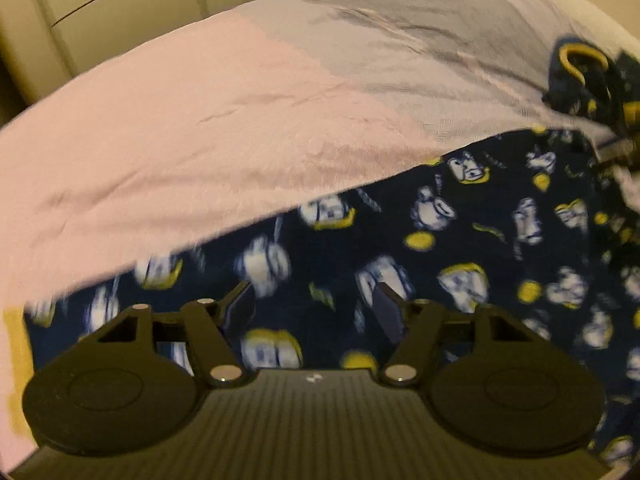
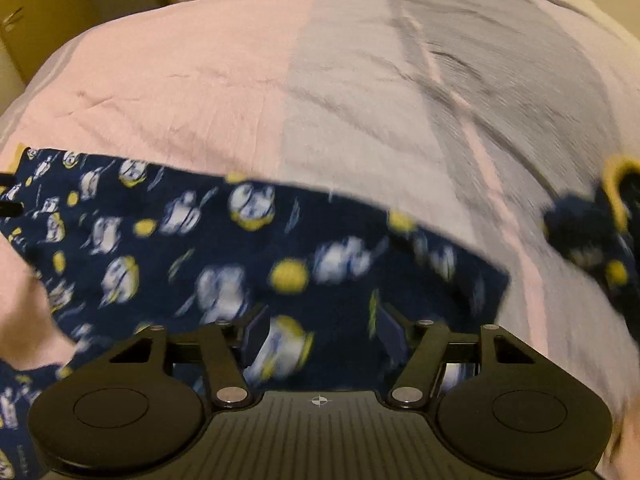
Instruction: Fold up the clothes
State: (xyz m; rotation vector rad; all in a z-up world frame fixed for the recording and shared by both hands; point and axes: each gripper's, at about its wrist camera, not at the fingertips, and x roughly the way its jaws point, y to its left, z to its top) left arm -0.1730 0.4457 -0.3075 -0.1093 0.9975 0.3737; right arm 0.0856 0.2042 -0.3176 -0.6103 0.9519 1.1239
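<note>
left wrist view first: on my far left i see cream cabinet doors [image 1: 120,4], then the bedspread [image 1: 200,120], pink on the left and turning grey toward the right. the navy printed garment [image 1: 460,240], covered in white and yellow cartoon figures, lies flat on the bedspread and fills the lower right of the frame. my left gripper [image 1: 314,304] sits just above that cloth with its jaws spread wide and nothing between them. at the far right a second bunched navy piece with yellow trim [image 1: 580,76] rests on the grey part of the spread, apart from the flat garment.

right wrist view: the navy printed garment [image 2: 220,260] stretches from the left edge to about the middle, its far edge lying against the pink and grey bedspread [image 2: 320,100]. my right gripper [image 2: 318,326] is over the garment, jaws wide apart, gripping nothing. the bunched navy piece [image 2: 592,232] lies at the right edge, heavily blurred.
</note>
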